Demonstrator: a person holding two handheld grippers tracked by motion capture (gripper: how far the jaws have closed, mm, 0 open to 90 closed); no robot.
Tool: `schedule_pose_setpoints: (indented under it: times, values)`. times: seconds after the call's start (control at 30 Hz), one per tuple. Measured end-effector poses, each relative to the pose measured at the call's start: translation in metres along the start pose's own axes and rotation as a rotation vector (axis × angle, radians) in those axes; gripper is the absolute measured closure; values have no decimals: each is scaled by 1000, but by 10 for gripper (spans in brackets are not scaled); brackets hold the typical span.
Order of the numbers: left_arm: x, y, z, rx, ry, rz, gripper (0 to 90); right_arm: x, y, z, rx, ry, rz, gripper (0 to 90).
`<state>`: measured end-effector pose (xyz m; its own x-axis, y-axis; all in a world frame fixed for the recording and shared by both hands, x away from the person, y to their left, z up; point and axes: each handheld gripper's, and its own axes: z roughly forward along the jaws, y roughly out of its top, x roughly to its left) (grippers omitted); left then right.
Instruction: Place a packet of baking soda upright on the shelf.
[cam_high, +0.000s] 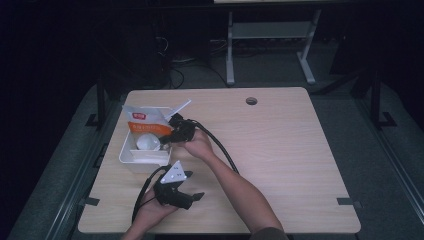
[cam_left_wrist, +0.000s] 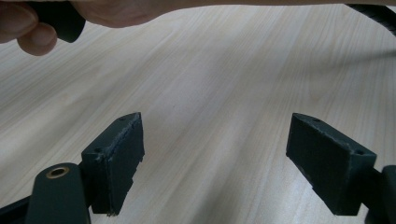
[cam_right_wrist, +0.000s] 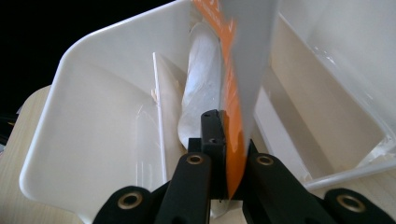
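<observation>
Close up, right gripper (cam_right_wrist: 227, 154) pinches orange pouch (cam_right_wrist: 238, 70), probably plastic.

Light wood table (cam_high: 280, 145); white bin (cam_high: 131, 156) at left.

Worktop (cam_high: 280, 150): pale wood grain, light beige, with one dark round hole near its far edge. Bin (cam_high: 131, 152) by the left edge: plain white. Packet (cam_high: 145, 122) in it: orange band and orange edge, white lower face, small red label — print unreadable. Rounded item (cam_high: 148, 142) in the bin: whitish, translucent. Both hand-held grippers — left (cam_high: 192, 197), right (cam_high: 167, 140) — black, with brass-coloured rivets; the left carries a light grey plate.
</observation>
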<state>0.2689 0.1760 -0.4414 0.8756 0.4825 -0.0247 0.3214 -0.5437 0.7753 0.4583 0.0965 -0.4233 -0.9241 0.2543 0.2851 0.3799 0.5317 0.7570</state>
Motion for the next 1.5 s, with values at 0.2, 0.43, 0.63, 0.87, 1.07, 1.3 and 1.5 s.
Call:
schedule_pose_setpoints:
  times: [0.2, 0.43, 0.63, 0.87, 1.07, 1.3, 1.5]
  values:
    - [0, 0, 0, 0, -1, 2, 185, 1, 3, -2, -7, 9, 2, 844]
    - [0, 0, 0, 1, 1, 3, 183, -1, 5, -13, -52, 20, 23, 835]
    - [0, 0, 0, 2, 4, 2, 182, 0, 6, -20, -68, 27, 24, 807]
    - [0, 0, 0, 1, 4, 3, 181, 2, 7, -30, -76, 23, 11, 772]
    - [1, 1, 0, 1, 6, 4, 177, 3, 5, -43, -84, 18, 7, 757]
    - [0, 1, 0, 7, 10, 11, 177, 4, -1, -61, -99, 8, 3, 754]
    - [0, 1, 0, 7, 11, 11, 177, 4, -9, -74, -107, 8, 11, 737]
